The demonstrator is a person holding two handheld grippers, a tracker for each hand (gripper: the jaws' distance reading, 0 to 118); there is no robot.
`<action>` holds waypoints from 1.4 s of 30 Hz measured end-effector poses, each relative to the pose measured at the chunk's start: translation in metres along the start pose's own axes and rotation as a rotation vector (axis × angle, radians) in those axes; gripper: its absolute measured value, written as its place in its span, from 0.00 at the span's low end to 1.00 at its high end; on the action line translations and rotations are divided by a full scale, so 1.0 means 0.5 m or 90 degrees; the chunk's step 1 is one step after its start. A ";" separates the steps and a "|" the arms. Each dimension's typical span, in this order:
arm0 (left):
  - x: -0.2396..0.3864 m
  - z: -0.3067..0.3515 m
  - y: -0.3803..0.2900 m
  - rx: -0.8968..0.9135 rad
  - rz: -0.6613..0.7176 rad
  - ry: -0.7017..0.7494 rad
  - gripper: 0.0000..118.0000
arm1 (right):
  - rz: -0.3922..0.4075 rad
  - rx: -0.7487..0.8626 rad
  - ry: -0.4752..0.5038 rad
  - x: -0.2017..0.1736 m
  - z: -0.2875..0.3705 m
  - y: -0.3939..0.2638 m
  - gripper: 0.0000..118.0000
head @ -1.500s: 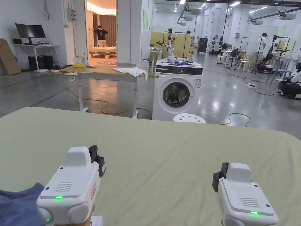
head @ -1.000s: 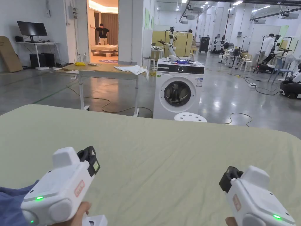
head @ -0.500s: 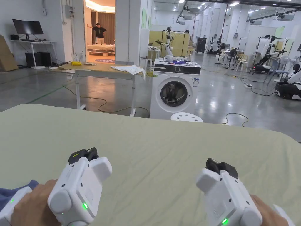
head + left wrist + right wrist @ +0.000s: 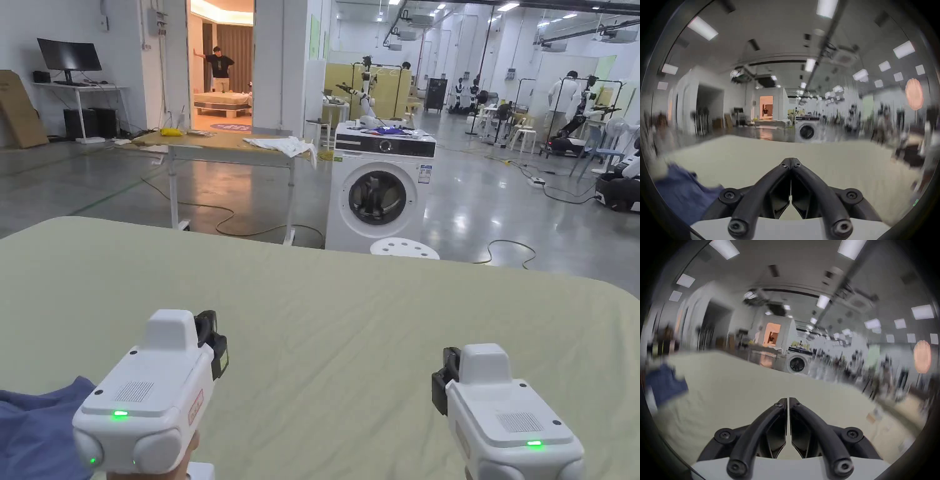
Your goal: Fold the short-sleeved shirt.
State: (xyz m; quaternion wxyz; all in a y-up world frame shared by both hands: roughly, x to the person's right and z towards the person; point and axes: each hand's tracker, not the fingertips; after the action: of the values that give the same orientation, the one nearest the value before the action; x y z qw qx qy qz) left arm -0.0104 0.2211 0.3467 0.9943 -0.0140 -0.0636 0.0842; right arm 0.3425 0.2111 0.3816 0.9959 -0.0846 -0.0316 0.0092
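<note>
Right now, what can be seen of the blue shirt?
The shirt is dark blue, soft-looking fabric, lying crumpled, not spread flat, on the pale green sheet at the near left of the table. In the head view only one edge shows, partly behind the left claw's white housing. In the left gripper view it lies low and left of the shut left claw, which does not hold it. The right gripper view shows it blurred, far left. No sleeve or collar can be made out.
</note>
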 end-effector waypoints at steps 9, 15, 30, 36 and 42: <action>0.017 0.042 0.019 0.005 0.003 0.000 0.00 | -0.067 0.008 -0.087 -0.004 0.012 -0.007 0.01; -0.046 0.026 0.043 -0.047 -0.058 0.011 0.00 | -0.027 -0.001 -0.077 -0.016 0.014 0.008 0.01; -0.465 0.146 0.064 -0.314 -0.013 0.190 0.00 | 0.019 -0.045 -0.021 -0.087 -0.027 -0.032 0.01; -0.585 0.156 0.004 -0.427 0.034 0.212 0.12 | 0.043 -0.063 0.009 -0.127 -0.045 -0.058 0.01; -0.628 0.124 -0.086 -0.539 0.061 0.234 0.84 | 0.051 -0.086 0.026 -0.154 -0.050 -0.087 0.01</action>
State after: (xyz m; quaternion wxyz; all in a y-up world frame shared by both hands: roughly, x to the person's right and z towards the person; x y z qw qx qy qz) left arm -0.3184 0.1264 0.3710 0.8908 -0.4365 0.0857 0.0927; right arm 0.2677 0.1623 0.3598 0.9872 -0.1530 -0.0081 0.0452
